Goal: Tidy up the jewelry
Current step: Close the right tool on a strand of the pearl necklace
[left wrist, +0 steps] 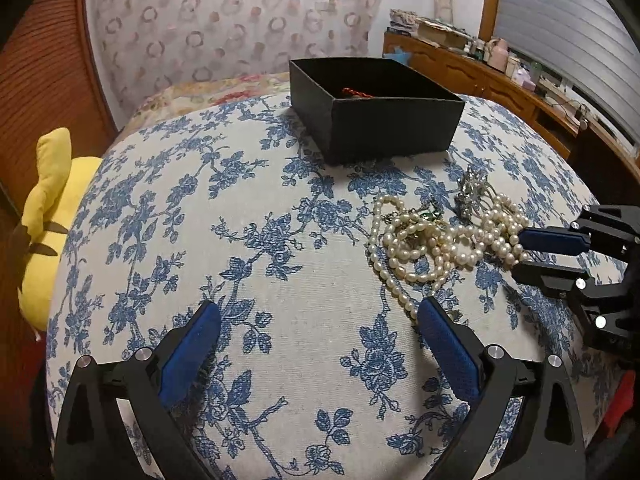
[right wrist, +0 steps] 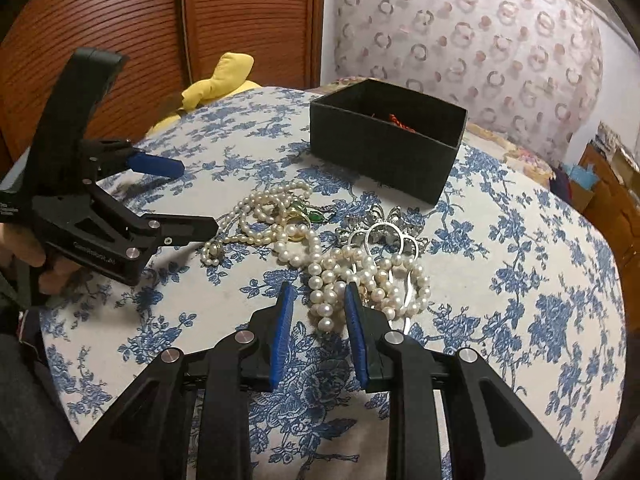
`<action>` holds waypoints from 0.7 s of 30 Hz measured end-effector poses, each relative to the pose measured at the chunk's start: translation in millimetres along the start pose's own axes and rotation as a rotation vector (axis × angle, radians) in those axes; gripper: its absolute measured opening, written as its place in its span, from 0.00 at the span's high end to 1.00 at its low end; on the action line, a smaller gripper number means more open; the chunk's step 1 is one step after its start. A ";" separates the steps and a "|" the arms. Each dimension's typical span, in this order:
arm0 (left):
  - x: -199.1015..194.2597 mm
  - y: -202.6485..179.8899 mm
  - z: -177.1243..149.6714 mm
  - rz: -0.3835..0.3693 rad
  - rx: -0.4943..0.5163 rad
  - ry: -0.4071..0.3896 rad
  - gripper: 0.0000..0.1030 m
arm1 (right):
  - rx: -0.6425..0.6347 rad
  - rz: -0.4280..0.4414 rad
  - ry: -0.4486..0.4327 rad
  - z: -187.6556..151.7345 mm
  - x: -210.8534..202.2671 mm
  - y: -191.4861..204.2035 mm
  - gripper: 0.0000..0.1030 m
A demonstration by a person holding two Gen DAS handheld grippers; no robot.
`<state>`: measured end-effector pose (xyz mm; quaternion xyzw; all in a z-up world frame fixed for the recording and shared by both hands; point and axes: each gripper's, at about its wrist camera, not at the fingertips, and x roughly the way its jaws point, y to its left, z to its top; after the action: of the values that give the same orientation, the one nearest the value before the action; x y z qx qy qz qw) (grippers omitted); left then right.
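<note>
A tangle of pearl strands lies on the blue floral cloth, mixed with a green-stone piece and a silver ornament. Behind it stands an open black box with a red cord inside. My right gripper is narrowly open over the near end of the pearls; a few beads lie between its blue pads without being pinched. My left gripper is wide open and empty, low over the cloth just left of the pile.
A yellow plush toy sits at the cloth's left edge by a ribbed wooden door. A patterned cushion rises behind the box. A cluttered wooden dresser runs along the right. A person's hand holds the left gripper.
</note>
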<state>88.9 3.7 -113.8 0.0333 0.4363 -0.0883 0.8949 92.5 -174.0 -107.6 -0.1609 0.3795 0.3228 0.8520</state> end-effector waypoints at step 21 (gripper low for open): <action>0.5 -0.9 -0.4 -0.016 0.014 0.002 0.07 | 0.044 0.003 -0.180 23.2 -51.7 -23.9 0.92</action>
<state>88.7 2.8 -114.4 0.0362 0.4369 -0.0984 0.8934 95.2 -201.8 -52.8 -0.1118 0.3087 0.3287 0.8856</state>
